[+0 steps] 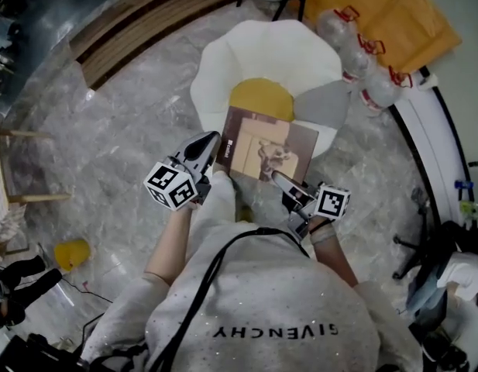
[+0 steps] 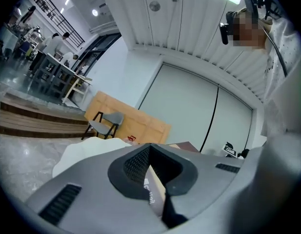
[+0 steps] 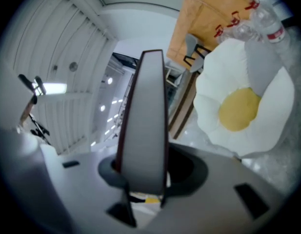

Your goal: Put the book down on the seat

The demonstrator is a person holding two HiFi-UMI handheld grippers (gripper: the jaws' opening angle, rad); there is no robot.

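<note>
Grey sweatshirt (image 1: 269, 316) nearest, and ahead of it both claws pinch one brown book (image 1: 271, 147) above the white seat (image 1: 262, 49).
The left claw (image 1: 214, 147) is clamped on the book's left short edge, so the book reaches away to that claw's right. The right claw (image 1: 279, 178) bites the near long edge toward its right end, with the book just ahead of it. The book lies about flat, cover up, its long axis running from the left claw across to the right, a little aslant. It sits over the seat's front and covers part of the yellow centre (image 1: 258, 95); whether it touches the seat cannot be told. Past the seat, beyond the right claw, three clear bottles (image 1: 355, 49) lie together; their contents cannot be made out.
</note>
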